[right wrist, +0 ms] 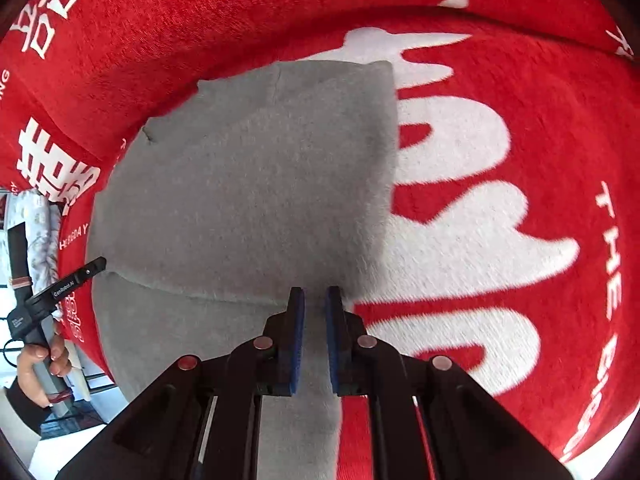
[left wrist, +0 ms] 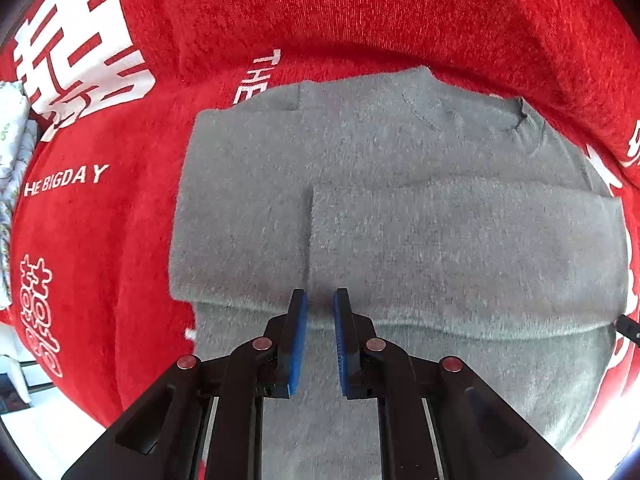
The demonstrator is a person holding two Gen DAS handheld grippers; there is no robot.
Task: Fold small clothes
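A grey fuzzy sweater (left wrist: 400,208) lies flat on a red blanket (left wrist: 132,240) printed with white characters. Its collar (left wrist: 524,128) points to the upper right and a sleeve is folded across the body. My left gripper (left wrist: 320,300) hovers over the sweater's lower middle, jaws almost together with only a narrow slit and nothing in it. In the right wrist view the sweater (right wrist: 248,184) fills the centre. My right gripper (right wrist: 314,296) hangs over its right edge, jaws a little apart and no cloth pinched. The left gripper (right wrist: 80,276) shows at the far left, held by a hand (right wrist: 40,360).
The red blanket (right wrist: 500,160) spreads all around the sweater and rises in a fold at the back. A pale patterned fabric (left wrist: 12,140) lies past the blanket's left edge, also seen as patterned fabric (right wrist: 44,232) in the right wrist view. Floor shows bottom left.
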